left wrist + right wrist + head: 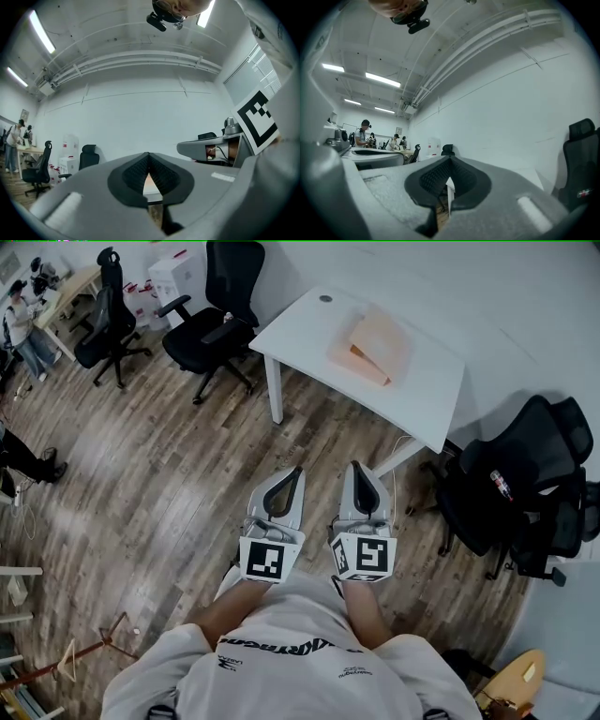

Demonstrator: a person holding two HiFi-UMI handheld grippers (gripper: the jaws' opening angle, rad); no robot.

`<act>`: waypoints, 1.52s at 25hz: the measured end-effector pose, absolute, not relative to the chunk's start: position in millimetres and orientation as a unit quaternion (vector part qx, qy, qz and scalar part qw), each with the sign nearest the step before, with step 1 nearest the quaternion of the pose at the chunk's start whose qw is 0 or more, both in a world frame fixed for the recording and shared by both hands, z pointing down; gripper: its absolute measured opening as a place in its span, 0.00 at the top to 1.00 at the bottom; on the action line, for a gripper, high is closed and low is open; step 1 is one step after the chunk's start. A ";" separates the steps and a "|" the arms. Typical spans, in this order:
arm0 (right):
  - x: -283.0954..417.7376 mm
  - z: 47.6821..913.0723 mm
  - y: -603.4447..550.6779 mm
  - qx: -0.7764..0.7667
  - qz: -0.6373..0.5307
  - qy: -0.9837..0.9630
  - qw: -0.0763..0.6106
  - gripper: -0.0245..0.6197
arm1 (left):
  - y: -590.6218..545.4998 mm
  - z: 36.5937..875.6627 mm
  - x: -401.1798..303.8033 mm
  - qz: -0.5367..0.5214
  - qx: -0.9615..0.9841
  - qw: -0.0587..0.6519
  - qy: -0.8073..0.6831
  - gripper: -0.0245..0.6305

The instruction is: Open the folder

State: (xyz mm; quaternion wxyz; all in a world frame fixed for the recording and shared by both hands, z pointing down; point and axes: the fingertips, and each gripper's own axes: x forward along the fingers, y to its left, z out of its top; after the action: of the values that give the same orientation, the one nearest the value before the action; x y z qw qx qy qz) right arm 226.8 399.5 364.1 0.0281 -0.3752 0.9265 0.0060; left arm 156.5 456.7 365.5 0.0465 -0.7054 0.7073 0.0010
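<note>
Well ahead of both claws, the folder (pixel 370 348) lies flat and apparently closed on the white bench (pixel 309 322). The left claw (pixel 296 472) and right claw (pixel 357 467) are fully closed and empty, held side by side and level, well apart from the folder. The step in hand is judged to be the approach. To do it well, part one claw narrowly and slip a tip under the cover's free edge while the other claw pins the back leaf. Folder: pale peach, thin, rectangular, probably slick card or plastic. Pads (pixel 134 173): dark, ribbed. Floor (pixel 169 493): wood planks.
</note>
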 end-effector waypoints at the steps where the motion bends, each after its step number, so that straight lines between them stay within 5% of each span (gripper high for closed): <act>1: 216.1 367.3 391.6 -0.375 0.006 0.927 0.026 0.97 | 447.7 368.1 145.6 0.003 -0.706 0.044 0.707 0.98; 16: 72.7 345.7 221.2 -0.459 0.012 0.888 0.017 0.97 | 262.6 349.5 -3.0 0.019 -0.772 0.029 0.634 0.97; 38: 18.6 375.2 110.7 -0.526 0.006 0.850 -0.039 0.97 | 135.3 392.6 -64.4 0.014 -0.818 -0.027 0.575 0.97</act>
State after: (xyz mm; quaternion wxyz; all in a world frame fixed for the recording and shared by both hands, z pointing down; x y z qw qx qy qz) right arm 18.6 110.7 375.2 -0.0392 -0.5259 0.8496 0.0058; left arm -64.4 135.3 392.6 -0.0266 -0.8179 0.5746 0.0137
